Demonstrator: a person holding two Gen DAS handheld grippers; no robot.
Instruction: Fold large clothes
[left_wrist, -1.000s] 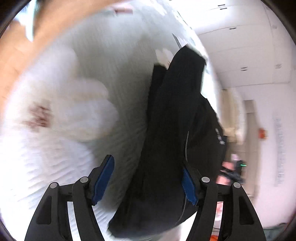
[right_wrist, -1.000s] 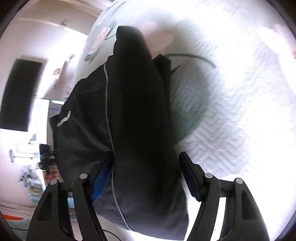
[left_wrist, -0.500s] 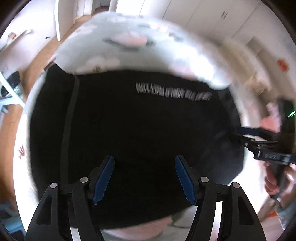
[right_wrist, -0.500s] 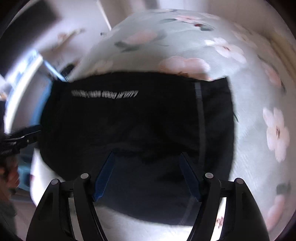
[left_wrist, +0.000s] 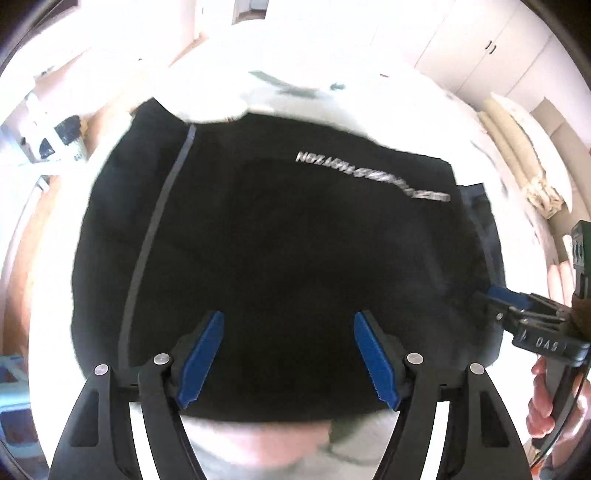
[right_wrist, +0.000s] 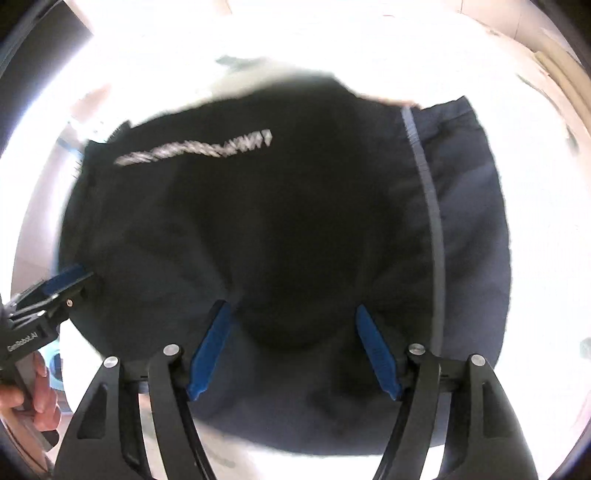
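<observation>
now flat: folded black garment (left_wrist: 288, 258)

The left gripper (right_wrist: 44, 295), seen at the edge of the right wrist view, carried white lettering on its black body that read roughly "GenRobot.AI". The right gripper (left_wrist: 517, 306), seen in the left wrist view, bore "DAS" upside down. The garment (left_wrist: 277, 258) had a line of pale print across it, upside down and too blurred to read in either view.
</observation>
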